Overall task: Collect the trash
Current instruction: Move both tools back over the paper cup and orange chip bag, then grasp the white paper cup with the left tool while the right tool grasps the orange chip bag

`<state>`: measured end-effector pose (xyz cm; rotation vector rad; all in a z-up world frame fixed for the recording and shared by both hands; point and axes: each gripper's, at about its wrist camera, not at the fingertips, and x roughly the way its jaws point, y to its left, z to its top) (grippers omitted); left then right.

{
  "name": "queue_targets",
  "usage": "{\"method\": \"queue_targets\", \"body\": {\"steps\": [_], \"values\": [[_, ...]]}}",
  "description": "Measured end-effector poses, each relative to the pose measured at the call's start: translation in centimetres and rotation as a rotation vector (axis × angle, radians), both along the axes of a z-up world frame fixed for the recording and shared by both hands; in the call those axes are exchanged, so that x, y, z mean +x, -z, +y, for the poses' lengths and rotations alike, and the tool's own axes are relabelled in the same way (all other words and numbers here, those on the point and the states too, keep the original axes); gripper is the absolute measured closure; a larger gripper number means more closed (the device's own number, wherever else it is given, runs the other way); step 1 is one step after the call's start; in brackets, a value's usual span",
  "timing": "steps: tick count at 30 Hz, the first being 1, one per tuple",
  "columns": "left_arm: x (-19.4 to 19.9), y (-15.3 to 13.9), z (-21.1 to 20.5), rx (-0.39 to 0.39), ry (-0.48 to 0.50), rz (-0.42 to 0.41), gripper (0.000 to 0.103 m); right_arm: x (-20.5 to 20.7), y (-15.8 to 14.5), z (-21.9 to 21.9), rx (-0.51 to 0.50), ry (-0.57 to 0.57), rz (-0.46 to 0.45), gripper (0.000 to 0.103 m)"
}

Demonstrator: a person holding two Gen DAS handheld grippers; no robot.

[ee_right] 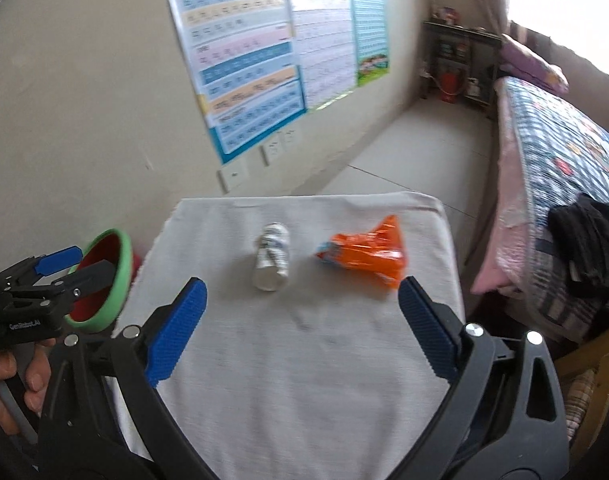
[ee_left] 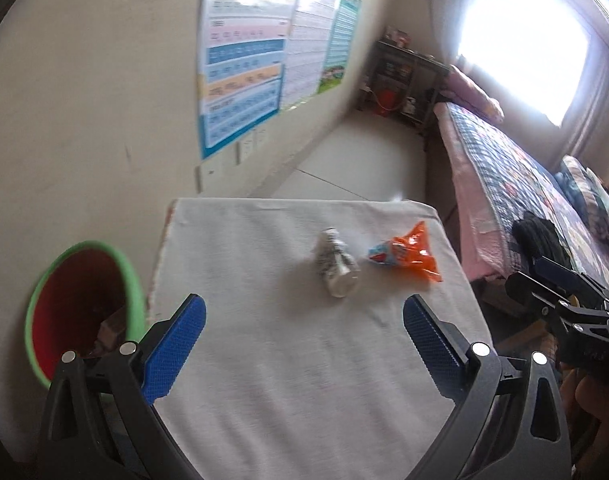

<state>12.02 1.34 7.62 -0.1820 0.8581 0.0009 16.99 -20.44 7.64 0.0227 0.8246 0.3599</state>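
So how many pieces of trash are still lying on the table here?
2: a small white bottle on its side mid-table, and an orange wrapper just to its right. Something also sits inside the green bin, partly hidden.

Ahead of the fingers, beyond the white cloth [ee_right: 288,360], colourful posters [ee_right: 244,60] hang on the wall. To their right, a bed with a patterned quilt [ee_right: 556,152] carries dark clothing [ee_right: 588,240]; a dark shelf [ee_right: 460,60] stands far ahead.
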Motion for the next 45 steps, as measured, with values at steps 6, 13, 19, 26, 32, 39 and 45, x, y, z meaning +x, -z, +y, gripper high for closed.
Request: {"method": "queue_targets", "body": {"steps": [6, 13, 19, 26, 32, 39, 45], "values": [[3.0, -0.1, -3.6, -0.003, 0.053, 0.014, 0.008, 1.7, 0.7, -3.3, -0.008, 0.041, 0.012, 0.008], [7.6, 0.4, -5.7, -0.007, 0.058, 0.028, 0.008, 4.0, 1.7, -5.8, -0.008, 0.059, 0.026, 0.008], [11.6, 5.0, -5.7, 0.03, 0.024, 0.137, 0.008, 6.4, 3.9, -5.8, -0.033, 0.039, 0.058, 0.008], [15.3, 11.2, -4.9, 0.046, 0.007, 0.256, 0.01, 8.8, 8.1, -5.0, -0.049, 0.005, 0.132, 0.008], [17.5, 14.1, -4.7, 0.068, 0.011, 0.312, 0.033, 11.2, 11.1, -3.8, -0.093, -0.046, 0.166, 0.008], [18.8, 14.7, -4.9, 0.048, 0.038, 0.289, 0.054, 13.0, 13.8, -2.1, -0.164, -0.104, 0.174, 0.008], [20.0, 17.4, -5.1, 0.0, 0.055, 0.4, 0.053, 13.5, 15.3, -0.7, -0.241, -0.152, 0.133, 0.008]]}}
